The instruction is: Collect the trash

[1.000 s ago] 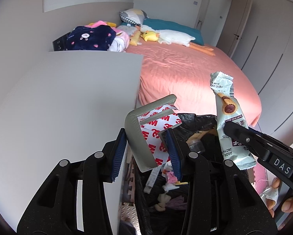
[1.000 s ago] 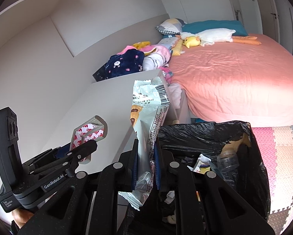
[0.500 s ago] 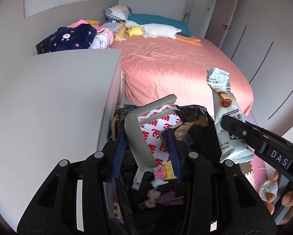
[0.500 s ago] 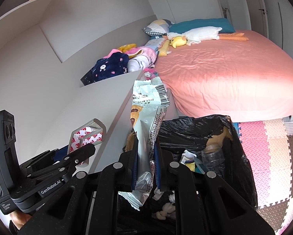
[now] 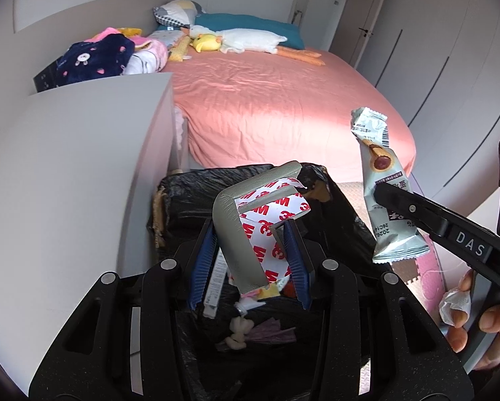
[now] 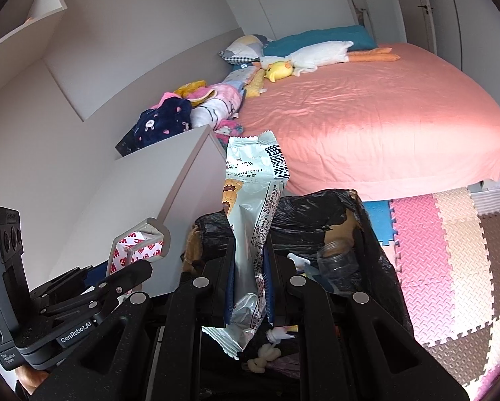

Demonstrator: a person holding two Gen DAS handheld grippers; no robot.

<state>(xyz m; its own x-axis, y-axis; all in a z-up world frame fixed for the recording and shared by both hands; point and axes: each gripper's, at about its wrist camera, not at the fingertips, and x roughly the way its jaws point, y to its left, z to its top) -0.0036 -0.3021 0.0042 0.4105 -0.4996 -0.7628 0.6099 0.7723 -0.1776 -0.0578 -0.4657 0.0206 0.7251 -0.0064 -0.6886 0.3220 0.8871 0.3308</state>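
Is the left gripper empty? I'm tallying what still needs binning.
No, the left gripper is shut on a grey corner guard with red-lettered backing, above the black-lined bin.

red "3m" repeats on the backing of the foam corner guard (image 5: 250, 230), "das" on the right gripper (image 5: 382, 197), "genrobot.ai" on the left gripper (image 6: 139, 269), "202" partly legible on the snack wrapper (image 5: 383, 200).

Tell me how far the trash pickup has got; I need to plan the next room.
Done: the black-lined bin already holds a clear jar and scraps. In hand: left gripper clamps a grey corner guard, right gripper a snack wrapper, both over the bin. Left: dropping them.
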